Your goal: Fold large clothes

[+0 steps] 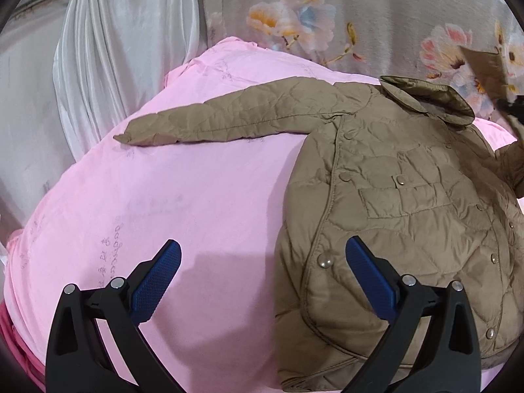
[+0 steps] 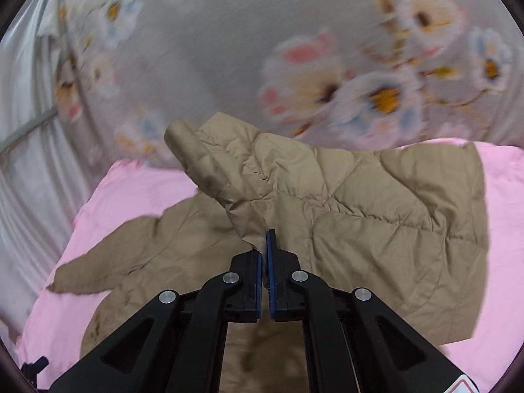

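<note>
Right gripper (image 2: pixel 265 242) clamped on lifted sleeve of tan quilted jacket (image 1: pixel 409 203); left gripper (image 1: pixel 262 255) apart, over pink sheet (image 1: pixel 163 180), near jacket hem.

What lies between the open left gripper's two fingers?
In the left wrist view, the left gripper has bare pink sheet and the brown jacket's hem edge between its fingers.
</note>
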